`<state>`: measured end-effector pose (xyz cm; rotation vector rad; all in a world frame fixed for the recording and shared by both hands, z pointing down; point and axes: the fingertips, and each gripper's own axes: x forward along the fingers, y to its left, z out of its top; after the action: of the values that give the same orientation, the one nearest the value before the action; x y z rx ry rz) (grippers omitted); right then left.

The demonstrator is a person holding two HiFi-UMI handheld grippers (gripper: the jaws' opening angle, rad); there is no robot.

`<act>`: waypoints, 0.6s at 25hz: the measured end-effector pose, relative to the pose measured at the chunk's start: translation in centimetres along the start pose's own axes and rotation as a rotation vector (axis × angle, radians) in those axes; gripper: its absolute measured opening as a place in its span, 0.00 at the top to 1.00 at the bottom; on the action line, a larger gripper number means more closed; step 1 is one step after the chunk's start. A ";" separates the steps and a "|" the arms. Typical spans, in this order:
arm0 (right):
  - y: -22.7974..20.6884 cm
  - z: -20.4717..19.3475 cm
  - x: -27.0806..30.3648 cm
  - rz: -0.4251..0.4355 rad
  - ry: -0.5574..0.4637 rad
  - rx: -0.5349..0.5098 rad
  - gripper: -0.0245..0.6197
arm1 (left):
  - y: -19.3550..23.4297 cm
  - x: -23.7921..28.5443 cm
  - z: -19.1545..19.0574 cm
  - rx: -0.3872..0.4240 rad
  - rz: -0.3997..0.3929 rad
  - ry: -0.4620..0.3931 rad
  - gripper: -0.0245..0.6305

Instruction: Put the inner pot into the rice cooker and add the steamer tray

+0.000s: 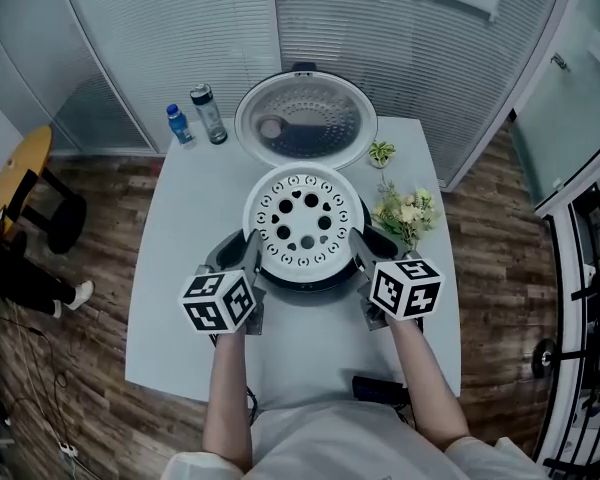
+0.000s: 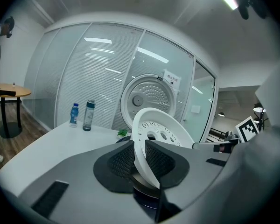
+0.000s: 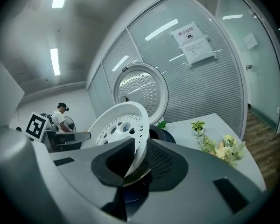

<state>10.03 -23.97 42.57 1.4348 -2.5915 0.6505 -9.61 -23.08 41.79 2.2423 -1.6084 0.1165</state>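
A white round steamer tray (image 1: 302,216) with several holes hangs level just above the dark rice cooker (image 1: 310,280), whose lid (image 1: 305,118) stands open behind. My left gripper (image 1: 248,260) is shut on the tray's left rim, and my right gripper (image 1: 361,256) is shut on its right rim. In the left gripper view the tray's rim (image 2: 142,164) sits pinched between the ribbed pads (image 2: 122,160). The right gripper view shows the same tray (image 3: 116,125) clamped at its edge, with the cooker's dark body (image 3: 161,135) beyond. The inner pot is hidden under the tray.
Two bottles (image 1: 198,116) stand at the table's back left. A small potted plant (image 1: 381,152) and a bunch of flowers (image 1: 408,211) lie right of the cooker. A dark flat object (image 1: 378,389) rests near the front edge of the white table (image 1: 180,268).
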 end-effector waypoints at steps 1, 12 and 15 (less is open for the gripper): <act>-0.1 -0.1 0.2 -0.004 0.006 -0.005 0.85 | 0.1 0.1 -0.2 0.000 0.002 0.004 0.85; -1.0 -0.5 1.7 -0.029 0.052 -0.064 0.83 | 1.1 2.3 -1.6 0.019 0.010 0.052 0.84; -1.0 -0.6 1.9 -0.032 0.060 -0.088 0.82 | 1.2 2.6 -1.9 0.037 0.020 0.062 0.84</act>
<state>9.80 -25.64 44.03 1.4055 -2.5126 0.5600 -9.53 -25.04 44.57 2.2278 -1.6085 0.2201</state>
